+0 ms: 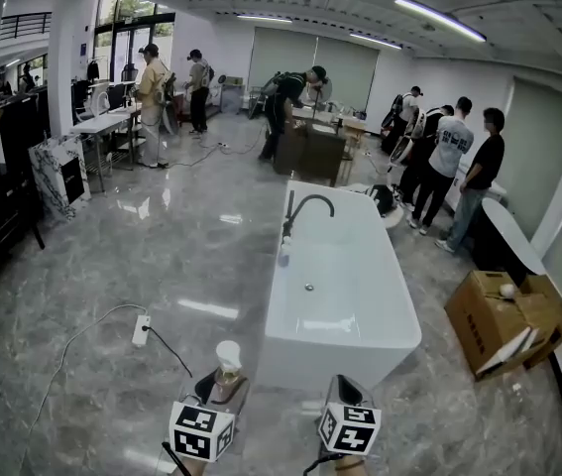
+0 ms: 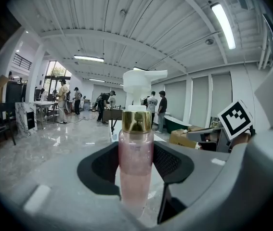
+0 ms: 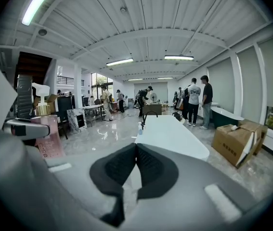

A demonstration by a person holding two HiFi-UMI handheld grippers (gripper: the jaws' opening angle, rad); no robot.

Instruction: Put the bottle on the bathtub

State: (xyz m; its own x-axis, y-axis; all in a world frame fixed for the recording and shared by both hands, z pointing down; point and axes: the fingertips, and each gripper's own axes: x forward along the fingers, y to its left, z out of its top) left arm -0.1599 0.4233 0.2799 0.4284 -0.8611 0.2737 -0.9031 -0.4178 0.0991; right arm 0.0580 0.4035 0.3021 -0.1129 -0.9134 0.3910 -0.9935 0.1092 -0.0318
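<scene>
A pink pump bottle [image 2: 135,165] with a gold collar and white pump head stands upright between the jaws of my left gripper [image 2: 135,165], which is shut on it. In the head view the bottle [image 1: 227,370] shows at the bottom, left of the near end of the white bathtub [image 1: 390,305], above my left gripper [image 1: 219,395]. My right gripper [image 3: 136,165] is shut with nothing between its pads and points along the bathtub [image 3: 175,136]; in the head view the right gripper [image 1: 348,395] sits just in front of the tub's near end. The right gripper view catches the bottle [image 3: 47,136] at the left.
A black tap [image 1: 302,211] and a small bottle [image 1: 284,250] stand on the tub's far left rim. An open cardboard box [image 1: 504,320] lies right of the tub. A power strip [image 1: 141,329] with its cable lies on the glossy floor at the left. Several people stand at the back.
</scene>
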